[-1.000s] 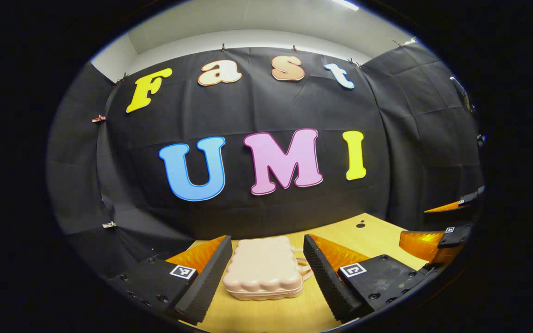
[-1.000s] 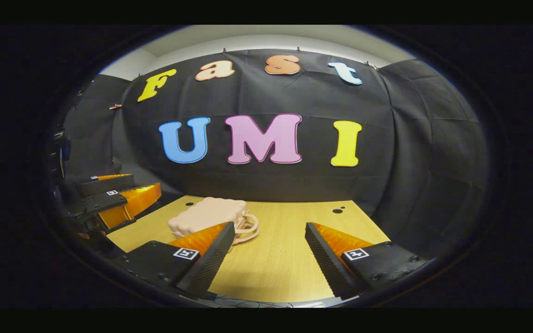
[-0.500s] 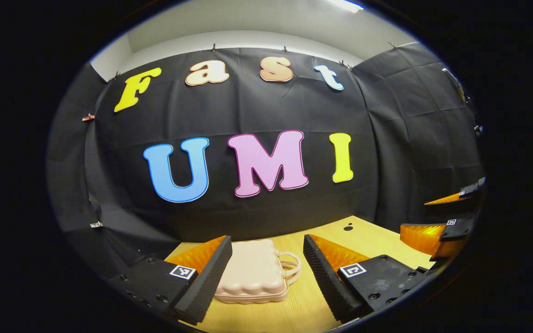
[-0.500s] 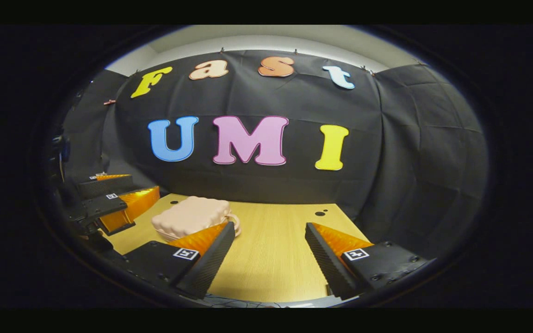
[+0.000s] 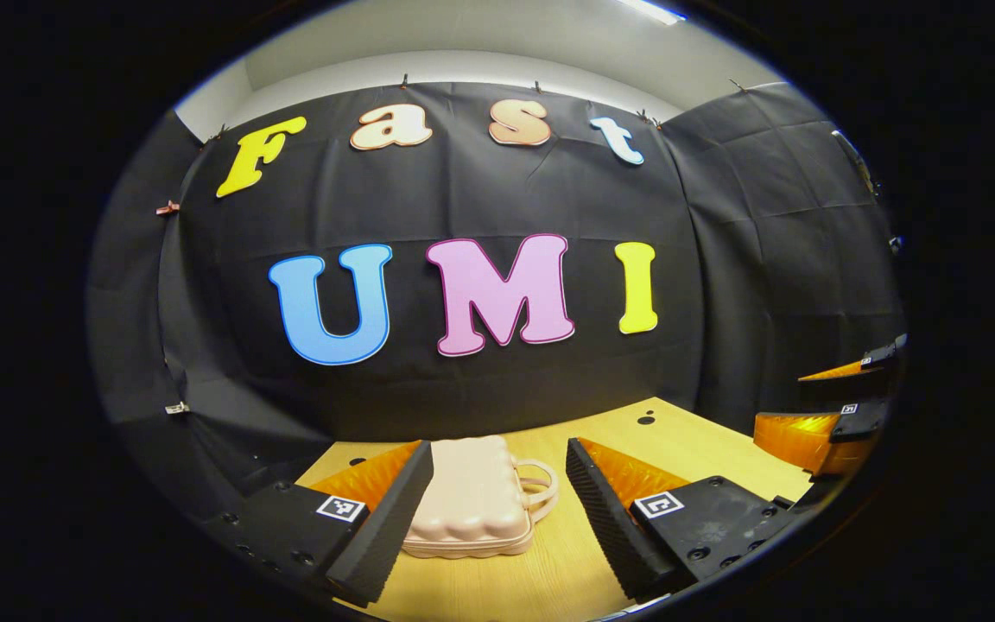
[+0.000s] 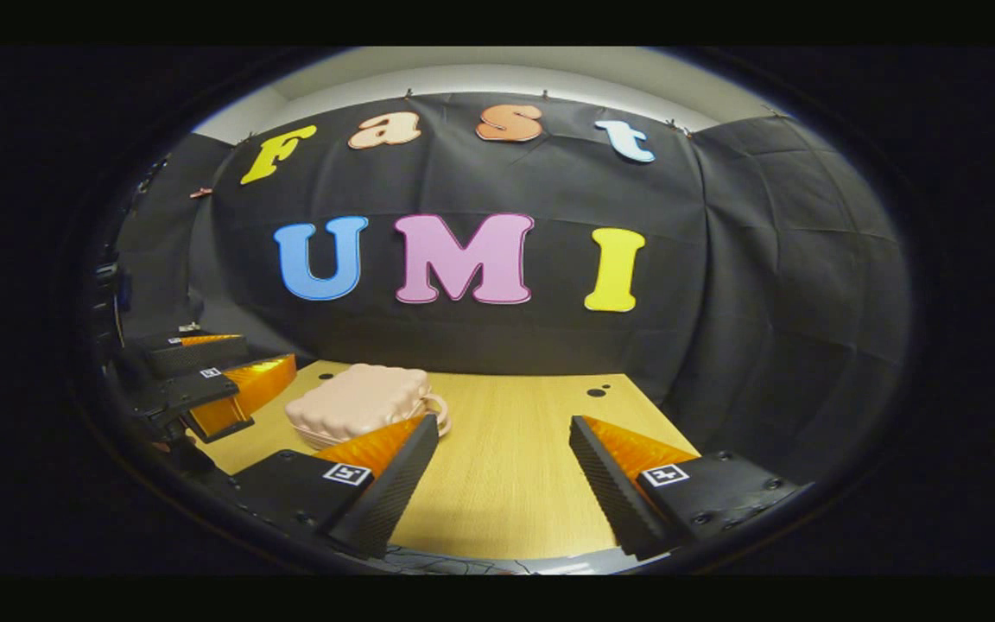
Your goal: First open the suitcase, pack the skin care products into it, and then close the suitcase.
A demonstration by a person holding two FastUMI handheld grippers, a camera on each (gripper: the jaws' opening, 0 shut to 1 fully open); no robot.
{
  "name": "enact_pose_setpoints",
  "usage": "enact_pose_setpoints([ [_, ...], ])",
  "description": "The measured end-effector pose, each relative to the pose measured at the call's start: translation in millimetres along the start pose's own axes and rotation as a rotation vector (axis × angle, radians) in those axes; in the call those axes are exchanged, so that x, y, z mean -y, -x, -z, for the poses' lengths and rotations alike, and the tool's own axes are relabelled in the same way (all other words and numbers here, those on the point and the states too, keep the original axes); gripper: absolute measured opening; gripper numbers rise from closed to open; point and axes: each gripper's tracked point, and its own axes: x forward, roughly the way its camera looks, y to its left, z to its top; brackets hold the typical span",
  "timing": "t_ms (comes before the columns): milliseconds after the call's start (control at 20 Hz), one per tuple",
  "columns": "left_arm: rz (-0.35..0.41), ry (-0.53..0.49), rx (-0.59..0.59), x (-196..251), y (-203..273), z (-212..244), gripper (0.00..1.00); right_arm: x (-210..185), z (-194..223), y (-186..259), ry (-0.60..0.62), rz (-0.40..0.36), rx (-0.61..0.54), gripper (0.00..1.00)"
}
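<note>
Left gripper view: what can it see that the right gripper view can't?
Left gripper view: the suitcase sits between the left claw's fingers, handle pointing right, with the right claw at the right edge.
Right gripper view: bare table lies between the right claw's fingers, the suitcase sits partly behind one finger, and the left claw is at the left edge.
Both: a closed suitcase on the table, and both claws open.

Pale pink suitcase (image 5: 472,497), closed, flat on table (image 6: 515,466)

The right tool (image 6: 502,458) hangs spread above the table (image 6: 506,484), the closed suitcase (image 6: 358,408) beyond its left finger.
</note>
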Motion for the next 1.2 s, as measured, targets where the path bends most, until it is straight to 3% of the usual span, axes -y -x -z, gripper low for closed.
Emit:
enact_pose_setpoints([
  [550, -0.036, -0.032, -0.042, -17, 19, 10, 0.97, -24, 4, 0, -0.036, -0.052, -0.009, 0.97],
  [800, -0.004, 0.044, -0.128, -17, 19, 18, 0.97, -27, -2, -19, -0.061, -0.082, -0.009, 0.96],
  [950, -0.056, 0.091, -0.132, -29, 25, 11, 0.98, -37, -1, -29, -0.036, -0.128, -0.046, 0.97],
  [1200, -0.156, 0.082, -0.101, -49, 42, -3, 0.98, -65, -20, -39, -0.018, -0.224, -0.03, 0.97],
])
